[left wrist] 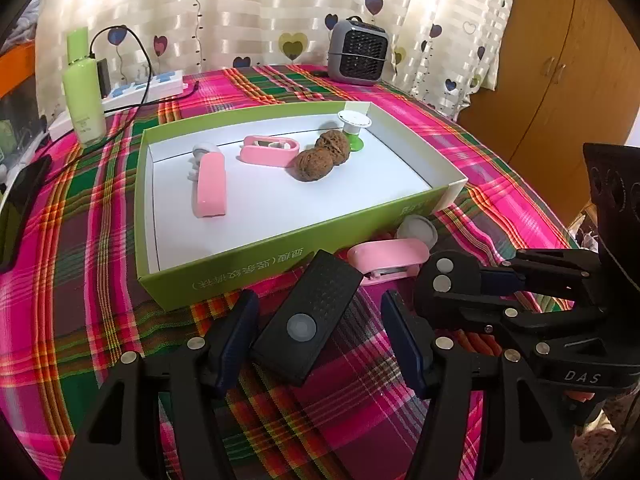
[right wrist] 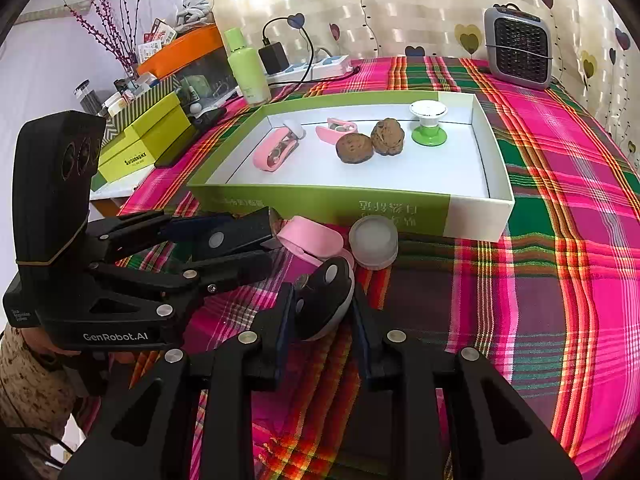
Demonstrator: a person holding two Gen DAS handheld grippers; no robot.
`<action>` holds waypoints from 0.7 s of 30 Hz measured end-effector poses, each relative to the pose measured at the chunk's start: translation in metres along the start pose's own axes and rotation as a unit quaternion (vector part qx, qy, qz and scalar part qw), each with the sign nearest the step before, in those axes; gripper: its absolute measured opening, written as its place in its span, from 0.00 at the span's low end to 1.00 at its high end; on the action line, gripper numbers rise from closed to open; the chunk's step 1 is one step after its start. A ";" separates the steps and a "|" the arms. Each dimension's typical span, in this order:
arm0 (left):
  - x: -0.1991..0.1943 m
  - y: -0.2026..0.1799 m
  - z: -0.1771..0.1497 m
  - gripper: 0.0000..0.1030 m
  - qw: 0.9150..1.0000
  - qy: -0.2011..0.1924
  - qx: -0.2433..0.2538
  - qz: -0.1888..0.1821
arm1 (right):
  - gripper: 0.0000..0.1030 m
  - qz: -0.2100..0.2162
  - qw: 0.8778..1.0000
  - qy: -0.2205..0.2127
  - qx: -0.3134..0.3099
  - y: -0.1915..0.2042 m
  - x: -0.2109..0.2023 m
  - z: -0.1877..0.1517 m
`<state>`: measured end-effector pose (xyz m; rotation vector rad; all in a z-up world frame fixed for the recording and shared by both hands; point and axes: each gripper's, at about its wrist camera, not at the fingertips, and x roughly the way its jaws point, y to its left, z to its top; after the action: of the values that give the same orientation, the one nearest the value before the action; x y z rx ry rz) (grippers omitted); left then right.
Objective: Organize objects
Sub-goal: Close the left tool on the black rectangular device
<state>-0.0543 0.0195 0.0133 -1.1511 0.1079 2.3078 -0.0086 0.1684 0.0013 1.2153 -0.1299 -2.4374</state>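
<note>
A green box (left wrist: 256,264) with a white floor holds two pink clips (left wrist: 210,188), two walnuts (left wrist: 316,164) and a green-and-white suction knob (left wrist: 354,126). In front of the box (right wrist: 320,202) lie another pink clip (right wrist: 310,238) and a white round cap (right wrist: 374,246). My left gripper (left wrist: 320,320) is open around a black rectangular device with a round grey button (left wrist: 304,322); its right pad (left wrist: 402,340) stands clear of the device. Beside it, my right gripper (right wrist: 322,308) is shut on a black oval piece with a white underside (right wrist: 326,294).
At the back of the plaid cloth stand a green bottle (left wrist: 84,84), a power strip (left wrist: 148,88) with a cable, and a small grey heater (left wrist: 356,52). A dark phone (left wrist: 22,204) lies at the left edge. Yellow-green boxes (right wrist: 144,140) sit off to the left; a wooden wardrobe (left wrist: 560,80) stands on the right.
</note>
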 end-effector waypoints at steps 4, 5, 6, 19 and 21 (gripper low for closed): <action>0.000 -0.002 0.000 0.61 1.000 0.000 0.000 0.009 | 0.27 0.001 1.000 -0.001 0.000 0.000 0.000 0.000; 0.000 -0.003 -0.001 0.61 1.000 -0.001 0.001 0.011 | 0.27 0.001 1.000 -0.001 -0.001 0.001 0.000 0.000; 0.000 -0.003 -0.001 0.61 1.000 0.000 0.000 0.013 | 0.27 0.001 1.000 -0.001 -0.001 0.001 -0.001 0.000; -0.001 -0.005 -0.003 0.50 0.999 -0.003 -0.010 0.047 | 0.27 0.002 1.000 -0.001 -0.006 0.002 -0.001 0.000; -0.001 -0.004 -0.003 0.48 0.999 -0.004 -0.013 0.047 | 0.27 0.002 1.000 0.000 -0.005 0.002 0.000 -0.001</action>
<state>-0.0501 0.0217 0.0126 -1.1726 0.1331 2.4021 -0.0076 0.1671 0.0014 1.2091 -0.1191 -2.4313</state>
